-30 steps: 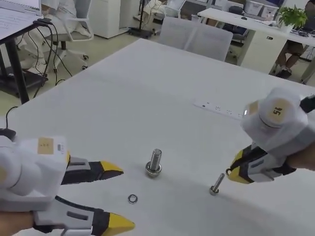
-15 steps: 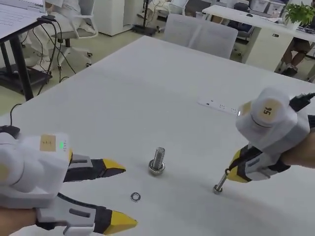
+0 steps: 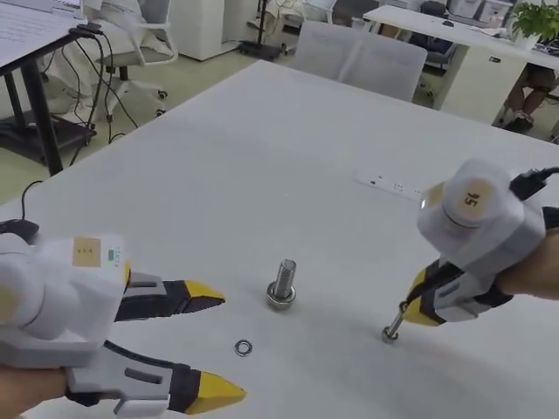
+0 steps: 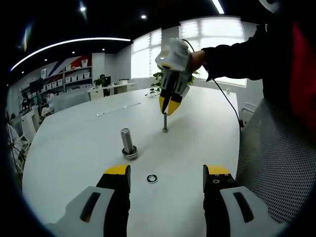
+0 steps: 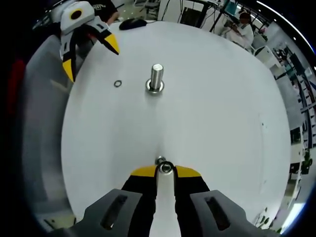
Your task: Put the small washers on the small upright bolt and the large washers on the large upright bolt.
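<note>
The large bolt [image 3: 282, 284] stands upright mid-table with washers around its base, also in the left gripper view [image 4: 128, 143] and the right gripper view [image 5: 156, 78]. A loose small washer [image 3: 244, 348] lies flat in front of it [image 4: 152, 178] [image 5: 117, 83]. My left gripper [image 3: 212, 342] hovers open just short of that washer [image 4: 167, 173]. The thin small bolt [image 3: 392, 326] stands to the right [image 4: 165, 122]. My right gripper [image 3: 414, 307] sits at its top end, shut on a small metal ring [image 5: 165, 168] that looks like a small washer.
A white power strip [image 3: 390, 186] lies on the white table [image 3: 262, 157] behind the bolts. A grey chair [image 3: 358, 57] stands at the far edge. A black mouse [image 3: 17, 229] rests at the left edge, with a dark desk [image 3: 35, 52] beyond.
My right gripper has come down slightly, so its tips now meet the top of the small bolt. The left gripper stays open in about the same place; the head camera shifted a little.
</note>
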